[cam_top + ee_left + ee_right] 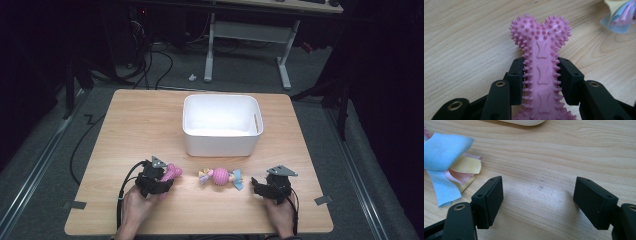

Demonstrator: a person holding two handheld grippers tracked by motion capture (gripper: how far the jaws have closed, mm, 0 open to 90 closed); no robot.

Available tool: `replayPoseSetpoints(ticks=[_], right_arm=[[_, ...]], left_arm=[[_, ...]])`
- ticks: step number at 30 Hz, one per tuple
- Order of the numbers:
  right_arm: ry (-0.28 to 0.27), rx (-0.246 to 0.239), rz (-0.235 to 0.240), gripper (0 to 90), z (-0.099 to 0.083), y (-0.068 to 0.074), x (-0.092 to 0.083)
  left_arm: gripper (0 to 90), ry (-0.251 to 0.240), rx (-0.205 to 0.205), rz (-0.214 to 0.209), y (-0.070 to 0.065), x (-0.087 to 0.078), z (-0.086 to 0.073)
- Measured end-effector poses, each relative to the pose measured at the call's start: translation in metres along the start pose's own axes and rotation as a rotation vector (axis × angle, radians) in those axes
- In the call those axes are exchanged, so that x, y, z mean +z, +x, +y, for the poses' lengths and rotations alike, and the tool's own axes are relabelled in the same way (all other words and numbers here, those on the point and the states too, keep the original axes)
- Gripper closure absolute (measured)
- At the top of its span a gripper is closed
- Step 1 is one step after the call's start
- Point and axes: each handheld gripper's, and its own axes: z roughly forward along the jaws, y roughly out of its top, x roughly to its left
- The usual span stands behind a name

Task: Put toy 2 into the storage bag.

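A pink spiky rubber bone (541,62) lies on the wooden table, and my left gripper (541,77) is shut on its shaft, both pads pressed against the spikes. From above, the left gripper (159,181) sits at the table's front left with the bone's end (172,172) poking out toward the right. A pink ball toy with pastel cloth ribbons (220,177) lies in the middle front. My right gripper (262,188) rests at the front right, just right of the ribbons (446,162). Its jaws stand wide apart over bare wood, and the right gripper (539,200) holds nothing.
A white plastic bin (221,125) stands behind the toys at the table's centre, and its rim (521,122) edges the top of the right gripper view. Ribbon ends (620,15) show at the upper right of the left gripper view. Desk legs and cables lie beyond the table.
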Motion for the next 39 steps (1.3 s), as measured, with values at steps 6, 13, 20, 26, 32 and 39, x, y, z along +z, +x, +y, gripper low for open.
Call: replayPoseSetpoints(ticks=[6, 13, 20, 26, 32, 39], right_arm=[[0.0, -0.002, 0.002, 24.2, 0.0, 0.0, 0.0], [0.0, -0.002, 0.004, 24.2, 0.0, 0.001, 0.0], [0.0, -0.006, 0.005, 24.2, 0.0, 0.001, 0.0], [-0.001, -0.006, 0.005, 24.2, 0.0, 0.001, 0.0], [-0.001, -0.009, 0.009, 24.2, 0.0, 0.001, 0.0], [-0.001, -0.006, 0.007, 24.1, 0.0, 0.001, 0.0]], left_arm=[[58.7, -0.002, 0.013, -0.011, 0.0, -0.006, 0.005], [58.7, -0.024, 0.016, -0.026, 0.002, -0.016, 0.012], [58.7, -0.04, 0.029, -0.032, 0.002, -0.027, 0.021], [58.7, -0.057, 0.039, -0.048, 0.002, -0.038, 0.032], [58.7, -0.076, 0.061, -0.06, -0.001, -0.049, 0.044], [58.6, -0.085, 0.061, -0.113, 0.002, -0.061, 0.057]])
